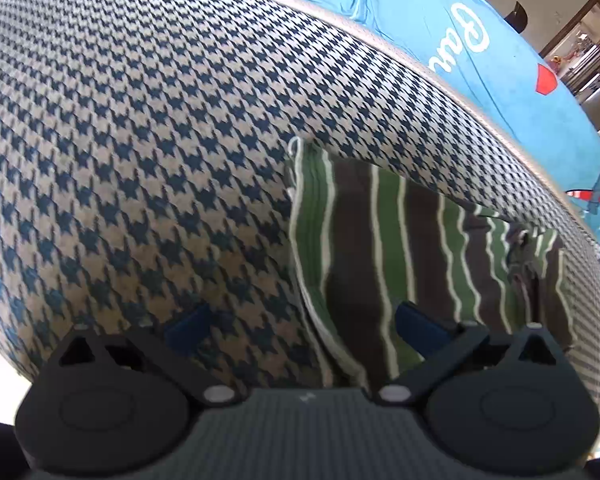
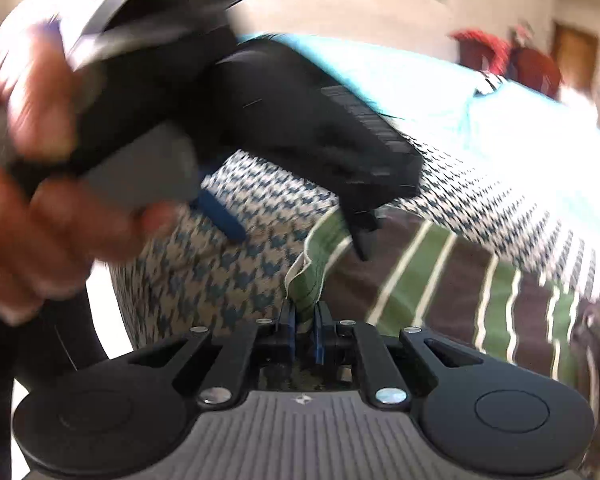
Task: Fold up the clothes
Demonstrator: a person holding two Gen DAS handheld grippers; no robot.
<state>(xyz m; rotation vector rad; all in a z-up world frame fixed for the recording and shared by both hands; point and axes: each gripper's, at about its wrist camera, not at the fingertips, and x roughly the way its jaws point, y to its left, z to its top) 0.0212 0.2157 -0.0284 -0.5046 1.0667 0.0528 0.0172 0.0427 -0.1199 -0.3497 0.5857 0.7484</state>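
A green, brown and white striped garment (image 1: 400, 240) lies on a houndstooth cover (image 1: 140, 140). In the left wrist view my left gripper (image 1: 304, 326) is open, its blue pads wide apart: one over the cover, the other over the garment's left edge. In the right wrist view my right gripper (image 2: 303, 326) is shut on a lifted corner of the striped garment (image 2: 440, 292). The left gripper's black body (image 2: 300, 128) hangs above that corner, held by a person's hand (image 2: 28, 208). Its blue pad (image 2: 220, 210) shows open over the cover.
A bright blue printed sheet (image 1: 460, 32) lies beyond the houndstooth cover's piped edge. Shelving and a doorway (image 1: 588, 48) stand at the far right. In the blurred right wrist view, red items (image 2: 500, 60) hang on a pale wall.
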